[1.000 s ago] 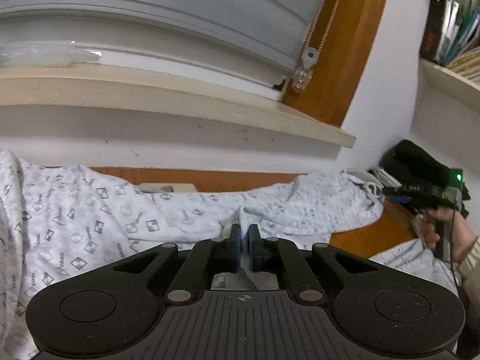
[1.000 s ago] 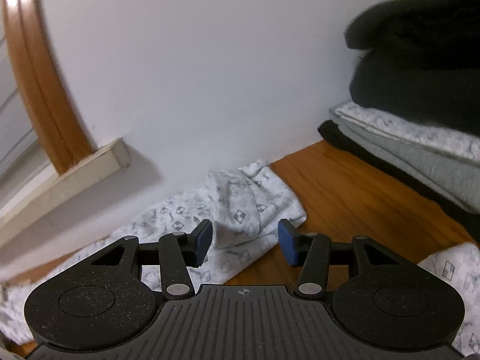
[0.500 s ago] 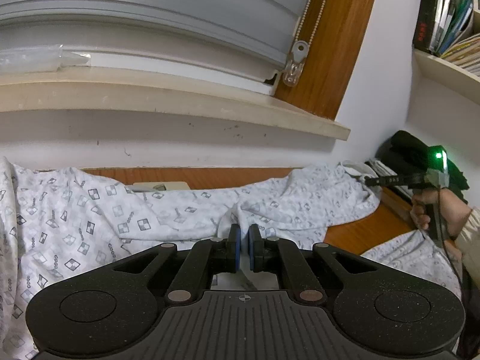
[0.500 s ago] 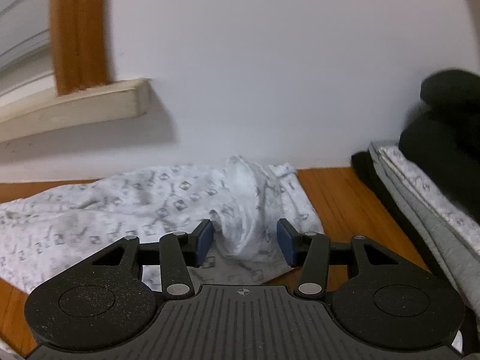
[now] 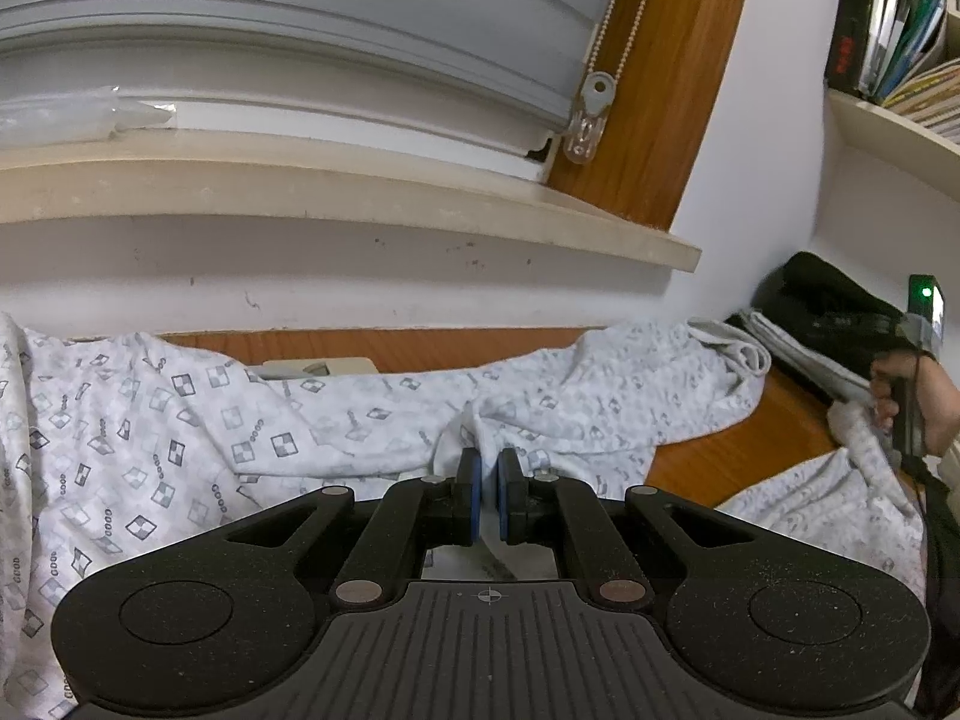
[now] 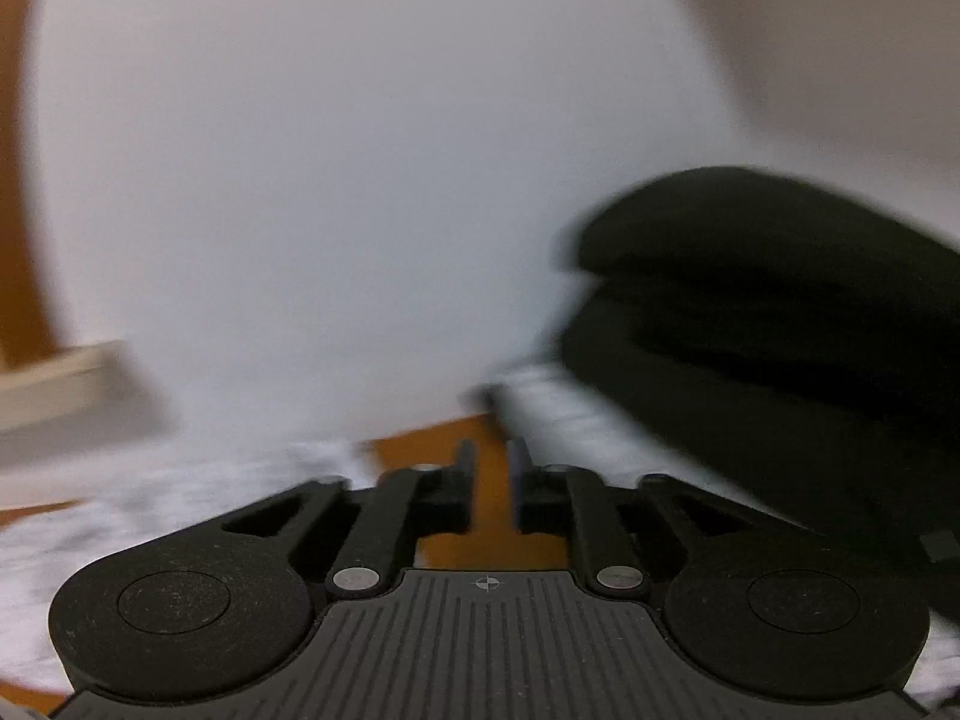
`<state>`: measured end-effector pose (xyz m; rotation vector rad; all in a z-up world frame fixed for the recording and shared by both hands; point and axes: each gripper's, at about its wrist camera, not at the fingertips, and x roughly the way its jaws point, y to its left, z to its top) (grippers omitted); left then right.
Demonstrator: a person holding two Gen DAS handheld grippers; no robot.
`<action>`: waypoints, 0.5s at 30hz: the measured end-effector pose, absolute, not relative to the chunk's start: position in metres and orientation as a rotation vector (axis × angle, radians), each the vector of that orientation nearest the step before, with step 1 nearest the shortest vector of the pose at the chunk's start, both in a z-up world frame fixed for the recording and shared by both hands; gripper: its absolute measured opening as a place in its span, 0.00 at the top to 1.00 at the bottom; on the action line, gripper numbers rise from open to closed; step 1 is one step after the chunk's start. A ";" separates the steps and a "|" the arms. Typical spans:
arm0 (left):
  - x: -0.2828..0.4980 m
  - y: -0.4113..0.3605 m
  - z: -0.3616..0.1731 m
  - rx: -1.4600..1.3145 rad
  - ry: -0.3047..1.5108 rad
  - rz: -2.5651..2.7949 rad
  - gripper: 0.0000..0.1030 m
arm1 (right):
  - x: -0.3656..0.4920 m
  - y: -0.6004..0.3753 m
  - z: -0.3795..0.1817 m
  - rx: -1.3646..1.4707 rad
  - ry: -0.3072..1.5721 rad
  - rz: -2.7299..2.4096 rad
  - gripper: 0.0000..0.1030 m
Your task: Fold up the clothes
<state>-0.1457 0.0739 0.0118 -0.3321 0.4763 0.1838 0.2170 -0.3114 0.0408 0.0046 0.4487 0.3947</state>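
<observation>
The patterned white garment (image 5: 336,414) lies spread along the wooden tabletop (image 5: 738,444), its long axis running left to right across the left wrist view, parallel to the wall and the window sill (image 5: 336,198) above it. Its far right end, a hemmed opening (image 5: 729,348), lies just beside the stack of folded clothes (image 5: 804,324) at the wall. A further portion of the same printed fabric (image 5: 840,504) lies at the right, near the person's right hand (image 5: 918,402).

Relation governing the next move: the garment extends to both sides of the left gripper (image 5: 487,483), which sits near the middle of the near edge; the right gripper (image 6: 491,483) is the nearer one to the right end and to the stack. Judgement: the fold will call for that right end to be carried along the long axis toward the left.

Left gripper: pads nearly together, clamped on a pinch of the garment that rises in a small ridge between them.

Right gripper: the view is heavily blurred. Its jaws have just been closing and stand narrow, with a gap through which bare tabletop (image 6: 492,468) shows; no cloth is seen between them. Blurred white fabric (image 6: 180,480) lies to its lower left, the dark folded pile (image 6: 780,324) to its right.
</observation>
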 end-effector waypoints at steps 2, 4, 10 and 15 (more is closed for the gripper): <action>-0.146 0.074 0.012 -0.335 0.476 0.184 0.94 | 0.209 -0.289 0.034 -0.047 0.463 0.489 0.61; -0.146 0.075 0.012 -0.338 0.475 0.183 0.94 | 0.201 -0.266 0.027 -0.100 0.477 0.583 0.58; -0.146 0.075 0.012 -0.337 0.473 0.182 0.94 | 0.206 -0.228 0.008 -0.237 0.567 0.582 0.60; -0.145 0.073 0.012 -0.327 0.476 0.181 0.95 | 0.211 -0.265 0.030 -0.239 0.520 0.463 0.92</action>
